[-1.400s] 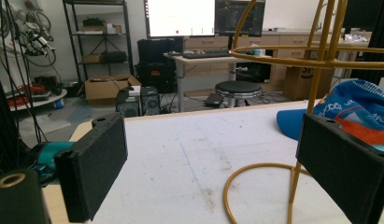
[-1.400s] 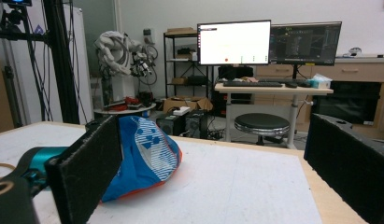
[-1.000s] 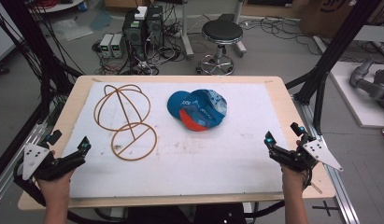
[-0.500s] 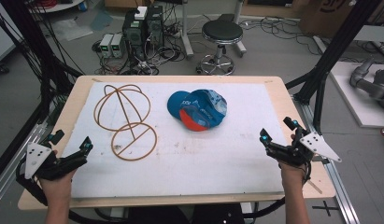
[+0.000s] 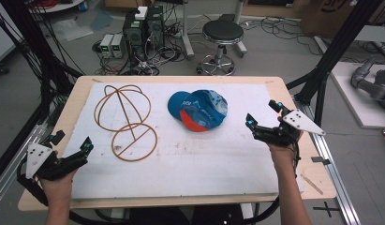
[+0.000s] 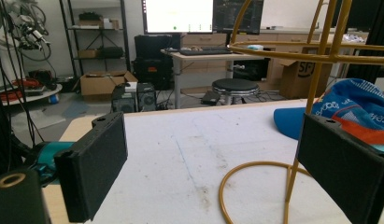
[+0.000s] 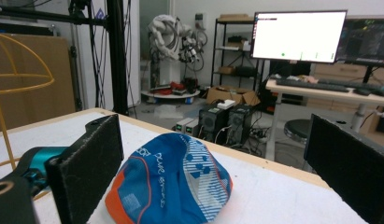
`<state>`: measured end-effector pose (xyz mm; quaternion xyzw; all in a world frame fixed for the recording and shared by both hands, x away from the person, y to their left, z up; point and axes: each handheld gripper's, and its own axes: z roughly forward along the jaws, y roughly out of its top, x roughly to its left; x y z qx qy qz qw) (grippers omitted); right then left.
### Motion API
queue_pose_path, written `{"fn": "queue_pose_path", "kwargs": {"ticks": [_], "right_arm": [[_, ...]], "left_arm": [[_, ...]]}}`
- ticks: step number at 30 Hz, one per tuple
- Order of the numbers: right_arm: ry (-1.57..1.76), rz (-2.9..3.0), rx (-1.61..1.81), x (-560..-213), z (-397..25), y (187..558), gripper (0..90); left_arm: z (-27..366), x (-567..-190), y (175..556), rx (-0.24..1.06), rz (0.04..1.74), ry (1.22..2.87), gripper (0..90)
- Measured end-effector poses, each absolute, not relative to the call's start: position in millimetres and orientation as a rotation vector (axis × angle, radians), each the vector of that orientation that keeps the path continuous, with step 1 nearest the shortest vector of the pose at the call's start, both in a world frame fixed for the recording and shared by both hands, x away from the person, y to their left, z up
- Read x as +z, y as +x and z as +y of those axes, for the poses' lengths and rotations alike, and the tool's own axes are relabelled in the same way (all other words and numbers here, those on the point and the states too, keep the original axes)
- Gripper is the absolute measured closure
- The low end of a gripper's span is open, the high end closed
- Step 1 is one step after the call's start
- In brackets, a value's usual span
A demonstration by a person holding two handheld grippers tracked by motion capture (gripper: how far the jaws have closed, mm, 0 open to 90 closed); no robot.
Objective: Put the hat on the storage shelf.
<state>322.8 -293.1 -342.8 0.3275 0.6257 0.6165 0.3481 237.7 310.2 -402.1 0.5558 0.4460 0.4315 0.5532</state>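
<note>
High view: blue cap (image 5: 198, 109) lies mid-surface, far of centre; wire stand (image 5: 126, 123) to its left. Right hand-held gripper (image 5: 264, 120) jaws spread, aimed at the cap, apart from it. Left hand-held gripper (image 5: 70, 151) spread, near-left edge. Best approach low, pinch the cap's rim. Right gripper view shows the orange panel (image 7: 118, 199) near-on.

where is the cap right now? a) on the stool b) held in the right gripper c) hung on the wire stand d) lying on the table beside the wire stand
d: the cap lies flat on the table, to the right of the wire stand and apart from it, while the right gripper is open and short of it.
</note>
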Motion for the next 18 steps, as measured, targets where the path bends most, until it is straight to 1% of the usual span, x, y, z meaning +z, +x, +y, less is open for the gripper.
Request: {"fn": "queue_pose_path", "kwargs": {"ticks": [13, 14, 16, 18], "right_arm": [[0.826, 1.716, 1.57, -330, -258, 365, 5.2], [0.828, 1.738, 1.571, -329, -252, 374, 5.3], [0.834, 1.755, 1.563, -328, -249, 379, 5.3], [0.815, 1.794, 1.552, -328, -237, 392, 5.2]], "left_arm": [[309, -402, 238, 1.017, 1.053, 1.321, 9.4], [309, -403, 238, 1.016, 1.051, 1.32, 9.4], [308, -403, 238, 1.017, 1.049, 1.324, 9.4], [309, -403, 238, 1.017, 1.05, 1.322, 9.4]]}}
